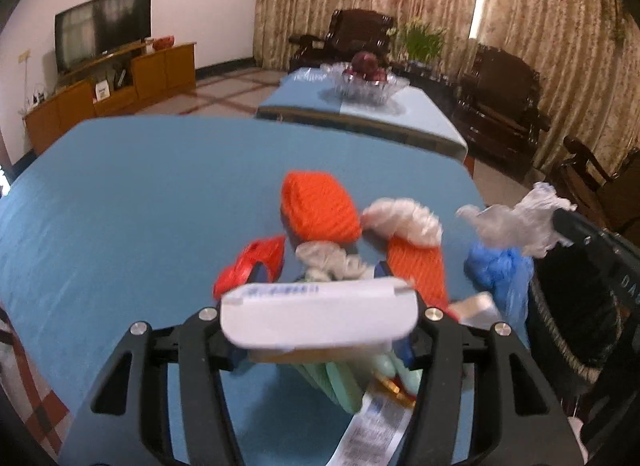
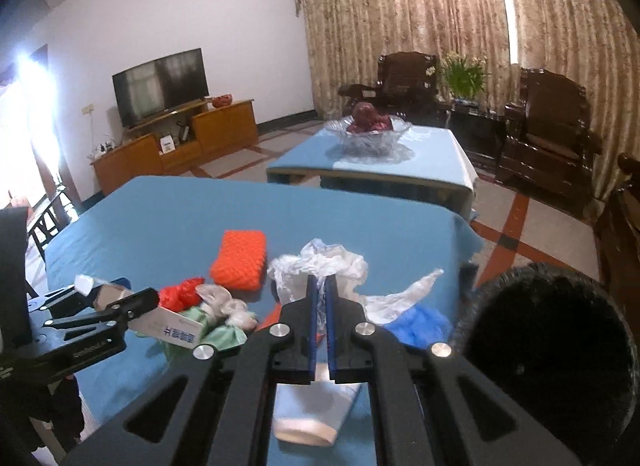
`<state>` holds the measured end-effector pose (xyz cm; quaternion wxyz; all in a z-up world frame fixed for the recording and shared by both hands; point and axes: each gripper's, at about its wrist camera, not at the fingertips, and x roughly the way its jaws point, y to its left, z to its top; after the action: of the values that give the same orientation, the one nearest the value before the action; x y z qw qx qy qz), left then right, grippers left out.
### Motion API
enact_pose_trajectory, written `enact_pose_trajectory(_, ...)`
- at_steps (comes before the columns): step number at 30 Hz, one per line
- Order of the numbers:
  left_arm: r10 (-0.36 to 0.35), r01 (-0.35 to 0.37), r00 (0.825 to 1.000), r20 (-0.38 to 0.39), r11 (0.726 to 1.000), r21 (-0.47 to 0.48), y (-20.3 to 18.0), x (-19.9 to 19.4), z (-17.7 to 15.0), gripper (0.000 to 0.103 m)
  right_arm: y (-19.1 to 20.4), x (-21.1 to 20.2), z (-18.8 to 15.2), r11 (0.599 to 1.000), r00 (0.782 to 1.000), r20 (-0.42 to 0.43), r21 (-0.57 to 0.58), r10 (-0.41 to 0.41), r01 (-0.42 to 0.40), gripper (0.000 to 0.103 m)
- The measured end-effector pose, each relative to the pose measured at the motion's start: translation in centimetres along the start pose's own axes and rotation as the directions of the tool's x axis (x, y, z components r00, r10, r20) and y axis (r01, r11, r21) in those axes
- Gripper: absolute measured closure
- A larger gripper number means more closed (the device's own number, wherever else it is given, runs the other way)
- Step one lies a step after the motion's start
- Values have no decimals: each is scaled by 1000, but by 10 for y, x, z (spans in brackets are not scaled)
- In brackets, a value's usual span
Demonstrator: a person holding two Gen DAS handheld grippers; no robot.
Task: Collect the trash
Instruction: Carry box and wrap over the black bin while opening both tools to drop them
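living room with patterned curtains, dark armchairs and a blue-clothed table (image 2: 168, 221) strewn with trash. left gripper (image 1: 320, 322) is clamped across a flat white cardboard box (image 1: 320, 316), lifted above the pile. right gripper (image 2: 320, 306) has its jaws nearly closed on a crumpled clear plastic bag (image 2: 320, 266), apparently pinching it. ahead of that claw and to its left lies an orange ribbed sponge (image 2: 240, 262); a red plastic scrap (image 2: 182, 292) sits further left, a blue crumpled glove (image 2: 420, 322) just to its right, a white tube (image 2: 312, 414) beneath it. a round black bin (image 2: 552, 354) stands to the right. both pieces look gripped, so the carry seems underway; next, each should swing over the bin and release.
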<state>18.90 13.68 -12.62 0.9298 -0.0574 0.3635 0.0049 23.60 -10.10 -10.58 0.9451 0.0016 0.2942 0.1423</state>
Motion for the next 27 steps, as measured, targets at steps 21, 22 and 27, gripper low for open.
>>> enact_pose_trajectory(21,-1,-1,998,-68,1000,-31,8,4,-26,50,-6,11,-16,1000,999,-48,15,-13,13,99)
enact_pose_trajectory(22,-5,4,999,-43,1000,-26,6,-4,-20,50,-6,8,-14,1000,999,-38,16,-14,14,99)
enact_pose_trajectory(27,-56,55,998,28,998,15,-18,-27,0,50,-12,-15,-1,999,999,29,29,-21,20,99)
